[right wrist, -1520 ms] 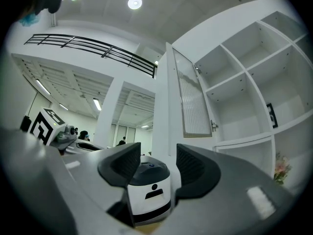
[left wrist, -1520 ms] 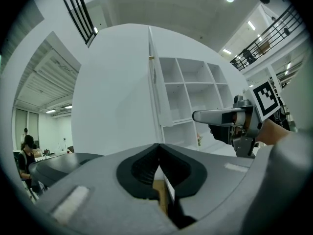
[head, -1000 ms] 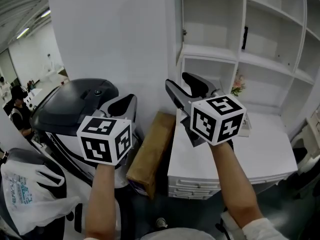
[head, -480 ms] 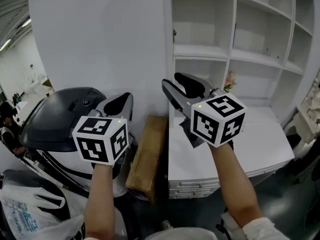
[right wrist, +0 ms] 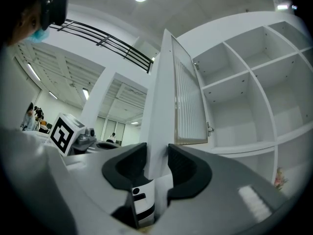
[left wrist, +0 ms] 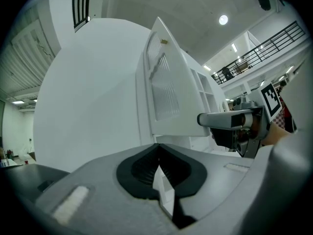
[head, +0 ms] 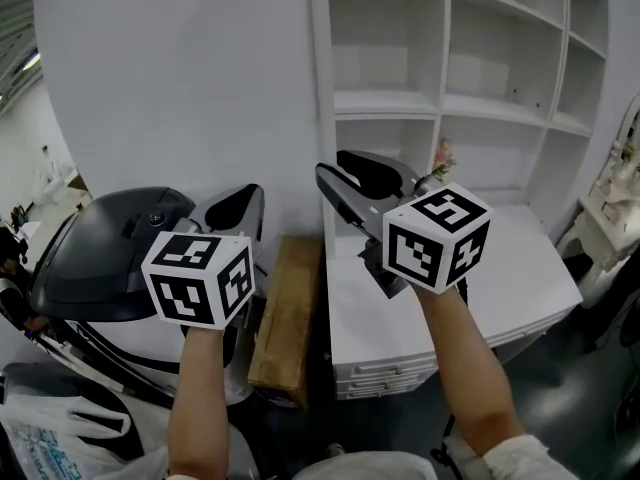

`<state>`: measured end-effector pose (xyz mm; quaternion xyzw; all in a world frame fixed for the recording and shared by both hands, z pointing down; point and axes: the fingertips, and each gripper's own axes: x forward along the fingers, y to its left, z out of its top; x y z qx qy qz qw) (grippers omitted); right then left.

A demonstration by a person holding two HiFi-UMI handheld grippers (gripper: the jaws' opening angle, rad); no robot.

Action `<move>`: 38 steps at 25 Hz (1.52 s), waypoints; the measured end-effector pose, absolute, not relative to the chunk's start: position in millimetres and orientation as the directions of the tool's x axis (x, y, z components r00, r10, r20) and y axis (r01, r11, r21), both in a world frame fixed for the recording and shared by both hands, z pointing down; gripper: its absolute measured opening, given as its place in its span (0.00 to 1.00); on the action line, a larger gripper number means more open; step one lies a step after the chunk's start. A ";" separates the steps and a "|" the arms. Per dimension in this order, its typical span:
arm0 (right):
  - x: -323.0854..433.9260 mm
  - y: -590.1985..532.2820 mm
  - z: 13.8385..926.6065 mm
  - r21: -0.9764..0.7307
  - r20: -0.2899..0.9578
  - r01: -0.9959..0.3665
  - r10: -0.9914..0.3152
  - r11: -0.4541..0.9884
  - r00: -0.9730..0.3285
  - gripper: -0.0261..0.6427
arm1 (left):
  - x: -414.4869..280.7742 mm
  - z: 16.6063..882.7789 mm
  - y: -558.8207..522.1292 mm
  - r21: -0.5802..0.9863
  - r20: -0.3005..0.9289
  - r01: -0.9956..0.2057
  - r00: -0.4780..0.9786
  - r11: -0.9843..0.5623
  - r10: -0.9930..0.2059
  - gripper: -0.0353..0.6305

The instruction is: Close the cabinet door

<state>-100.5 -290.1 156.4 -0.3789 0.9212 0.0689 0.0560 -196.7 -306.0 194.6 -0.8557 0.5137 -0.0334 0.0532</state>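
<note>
Closing onto the free edge of the cabinet door [right wrist: 157, 106], the right gripper [right wrist: 156, 153] pinches a likely stiff, light, easy-swinging panel; the left gripper [left wrist: 157, 153] is empty, jaws together.

White cabinet [head: 385, 101] of open shelf compartments, rising from the back of a white desktop [head: 520, 278]. A small spray of pink flowers [head: 441, 157] stands at the rear of the desktop, against the cabinet. Drawers [head: 385, 376] sit under the desktop. On the dark floor [head: 570, 388], a brown cardboard box [head: 285, 318] stands tilted just beside the drawers, and a white plastic bag [head: 60, 433] shows at lower left
</note>
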 end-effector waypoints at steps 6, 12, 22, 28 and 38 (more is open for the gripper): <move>-100.7 -287.1 153.4 0.104 -0.155 -0.717 -0.701 0.690 -0.696 0.23 | -190.8 188.9 -308.8 -0.136 -0.002 -0.855 0.505 -0.500 -0.863 0.05; -77.0 -287.3 155.7 0.102 -0.157 -0.742 -0.726 0.663 -0.670 0.21 | -166.5 192.1 -316.0 -0.138 -0.003 -0.830 0.546 -0.540 -0.838 0.05; -45.7 -288.2 157.0 0.078 -0.150 -0.771 -0.757 0.632 -0.636 0.19 | -133.2 199.0 -325.1 -0.128 -0.001 -0.795 0.598 -0.593 -0.801 0.05; -35.8 -289.5 158.4 0.067 -0.149 -0.781 -0.768 0.621 -0.623 0.18 | -128.1 205.1 -331.8 -0.117 -0.002 -0.781 0.618 -0.613 -0.786 0.05; -0.4 -297.1 157.2 0.031 -0.139 -0.819 -0.809 0.573 -0.571 0.16 | -96.1 206.2 -343.6 -0.116 0.000 -0.745 0.662 -0.657 -0.750 0.05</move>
